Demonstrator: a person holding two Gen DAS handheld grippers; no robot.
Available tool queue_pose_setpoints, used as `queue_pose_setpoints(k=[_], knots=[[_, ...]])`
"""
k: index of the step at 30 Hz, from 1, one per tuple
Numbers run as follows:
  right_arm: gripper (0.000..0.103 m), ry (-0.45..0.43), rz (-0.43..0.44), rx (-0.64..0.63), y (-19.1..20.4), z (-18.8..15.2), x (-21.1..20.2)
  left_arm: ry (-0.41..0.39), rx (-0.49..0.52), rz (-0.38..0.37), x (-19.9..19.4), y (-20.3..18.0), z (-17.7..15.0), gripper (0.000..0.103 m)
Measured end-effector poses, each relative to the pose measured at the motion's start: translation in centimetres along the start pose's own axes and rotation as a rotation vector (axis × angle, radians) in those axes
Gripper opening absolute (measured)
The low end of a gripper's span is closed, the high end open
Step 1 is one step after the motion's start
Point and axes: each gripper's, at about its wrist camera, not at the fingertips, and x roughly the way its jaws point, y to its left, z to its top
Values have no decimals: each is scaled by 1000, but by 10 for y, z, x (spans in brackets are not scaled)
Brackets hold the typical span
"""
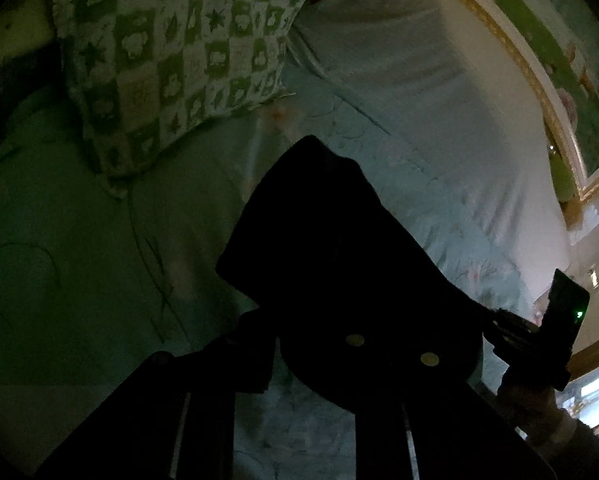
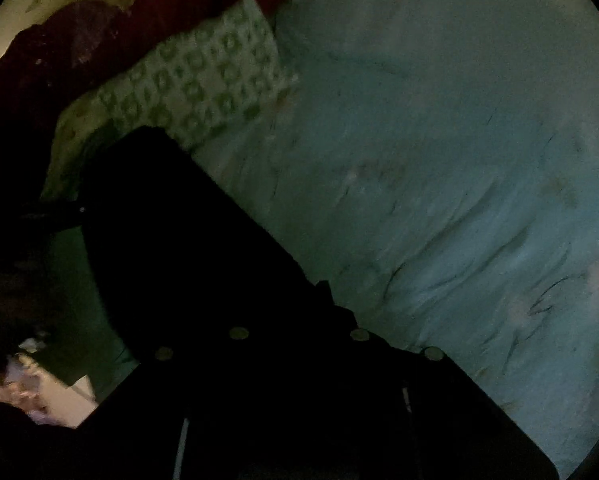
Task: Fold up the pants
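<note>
The pants (image 1: pixel 323 248) are black and hang in the air over the pale blue bed (image 1: pixel 419 128). In the left wrist view they drape over my right-hand finger, and my left gripper (image 1: pixel 319 364) looks closed on their edge, though it is very dark. My right gripper (image 1: pixel 539 332) shows at the right edge, holding the far end of the cloth. In the right wrist view the pants (image 2: pixel 187 248) cover most of my right gripper (image 2: pixel 299 344), which seems shut on them.
A green-and-white checked pillow (image 1: pixel 171 60) lies at the head of the bed, also in the right wrist view (image 2: pixel 203 88). Dark red bedding (image 2: pixel 99 32) lies behind it. A gold-trimmed headboard (image 1: pixel 539 92) runs along the right.
</note>
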Motion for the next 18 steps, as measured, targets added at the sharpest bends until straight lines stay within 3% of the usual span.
queue_pose_setpoints(k=[3, 6, 13, 16, 18], knots=[[17, 10, -92, -75, 19, -1, 28, 23, 24, 59, 16, 7, 1, 16], [17, 24, -146, -78, 11, -6, 48, 26, 66, 109, 31, 11, 3, 16], [17, 57, -153, -5, 5, -8, 71, 93, 132, 168, 66, 29, 0, 17], [23, 83, -174, 22, 3, -13, 80, 133, 142, 189, 79, 38, -5, 23], [32, 87, -186, 54, 0, -13, 78, 141, 136, 184, 79, 41, -3, 27]])
